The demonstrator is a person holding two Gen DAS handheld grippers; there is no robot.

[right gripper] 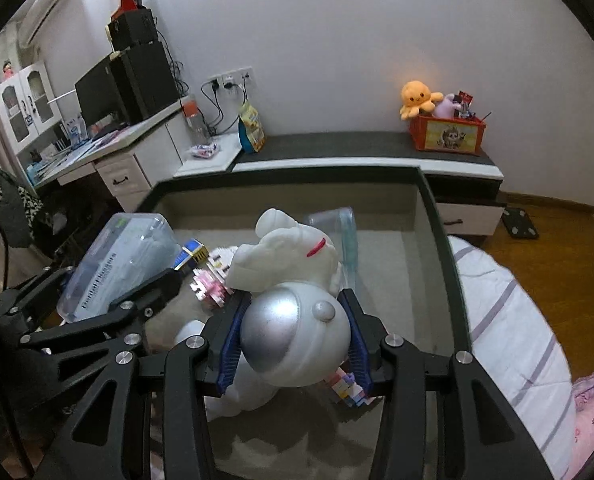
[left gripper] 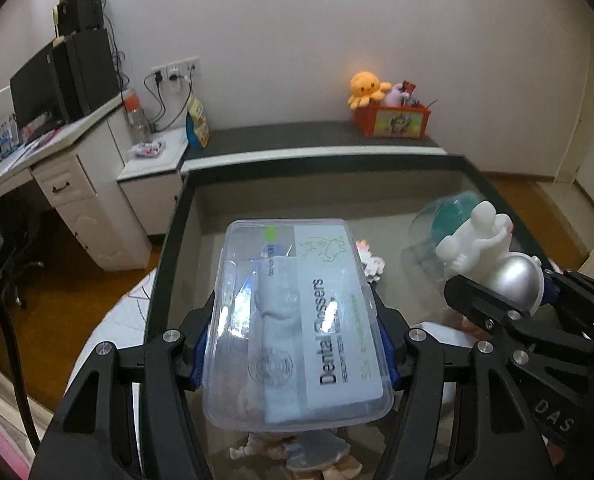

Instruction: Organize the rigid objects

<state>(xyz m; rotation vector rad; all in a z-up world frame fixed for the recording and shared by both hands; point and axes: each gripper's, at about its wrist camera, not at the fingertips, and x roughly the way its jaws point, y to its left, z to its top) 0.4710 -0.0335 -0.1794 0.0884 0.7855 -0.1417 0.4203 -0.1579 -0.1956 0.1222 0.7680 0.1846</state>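
While the left hand-held gripper (left gripper: 295, 356) clamps the flosser box (left gripper: 293, 320) at center frame, the right hand-held gripper (right gripper: 297, 340) grips the astronaut (right gripper: 293, 300) by its helmet; both should descend level into the bin (right gripper: 437, 240).

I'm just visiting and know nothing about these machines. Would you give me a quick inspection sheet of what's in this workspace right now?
Surface: dark-rimmed glass-sided bin, grey floor.
Job's things: clear plastic dental flossers box; white astronaut figurine with silver helmet.
Clutter: pink block toy, clear teal-lidded container.
Grippers: left gripper shut on the box; right gripper shut on the figurine.
Cables: black wall-socket cables.
Surroundings: orange octopus plush, white desk.
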